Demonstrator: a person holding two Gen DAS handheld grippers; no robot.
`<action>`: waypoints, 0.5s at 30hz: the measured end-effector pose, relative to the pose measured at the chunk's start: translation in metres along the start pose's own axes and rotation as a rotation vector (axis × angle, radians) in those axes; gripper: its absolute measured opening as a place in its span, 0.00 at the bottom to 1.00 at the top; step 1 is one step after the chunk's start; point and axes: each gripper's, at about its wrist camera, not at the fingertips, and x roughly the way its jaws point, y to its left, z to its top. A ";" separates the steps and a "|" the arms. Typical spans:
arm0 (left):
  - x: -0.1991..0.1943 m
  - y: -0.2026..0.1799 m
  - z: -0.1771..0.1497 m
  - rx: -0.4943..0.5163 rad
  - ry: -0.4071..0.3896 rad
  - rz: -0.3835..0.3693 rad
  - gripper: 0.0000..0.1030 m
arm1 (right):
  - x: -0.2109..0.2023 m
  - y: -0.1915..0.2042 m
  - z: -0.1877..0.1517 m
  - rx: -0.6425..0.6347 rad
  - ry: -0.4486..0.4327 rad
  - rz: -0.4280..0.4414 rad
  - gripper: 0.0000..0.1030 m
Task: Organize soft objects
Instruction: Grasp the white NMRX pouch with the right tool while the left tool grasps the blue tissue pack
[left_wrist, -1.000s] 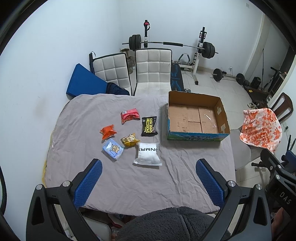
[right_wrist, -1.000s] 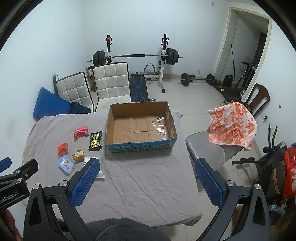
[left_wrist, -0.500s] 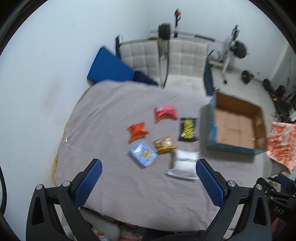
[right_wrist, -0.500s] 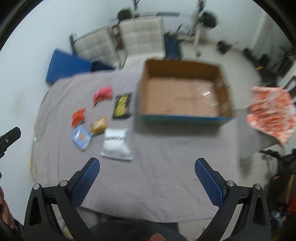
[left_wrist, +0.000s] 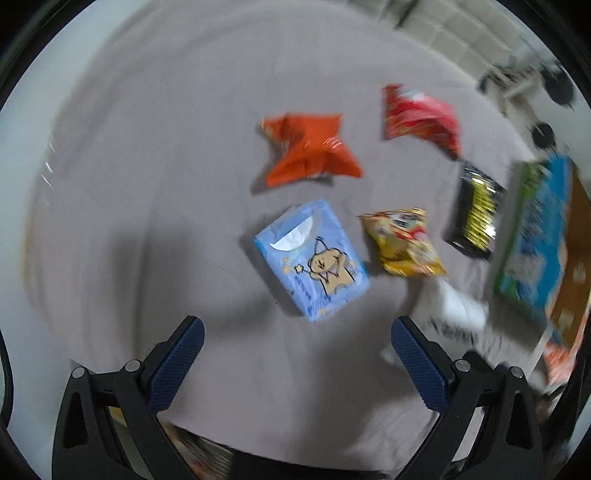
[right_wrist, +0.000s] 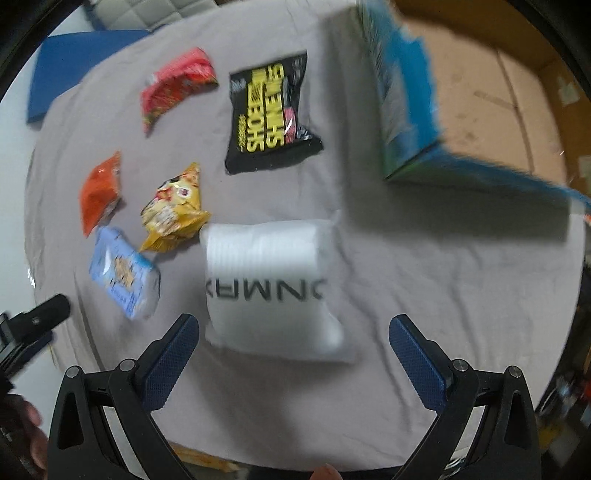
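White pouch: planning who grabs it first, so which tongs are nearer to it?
Right. The right tongs open around the white pouch; left tongs face the blue tissue pack.

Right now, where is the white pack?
In the right wrist view the white pack lies on the grey cloth, just ahead of the open right tool, with the yellow snack bag on its left and the cardboard box beyond to the right.
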 end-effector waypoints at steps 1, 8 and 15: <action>0.014 0.003 0.007 -0.034 0.039 -0.027 1.00 | 0.010 0.002 0.004 0.021 0.015 0.002 1.00; 0.063 0.014 0.040 -0.207 0.157 -0.151 1.00 | 0.041 0.017 0.022 0.096 0.060 0.024 1.00; 0.094 -0.002 0.049 -0.073 0.166 0.024 1.00 | 0.061 0.034 0.028 0.083 0.125 -0.032 1.00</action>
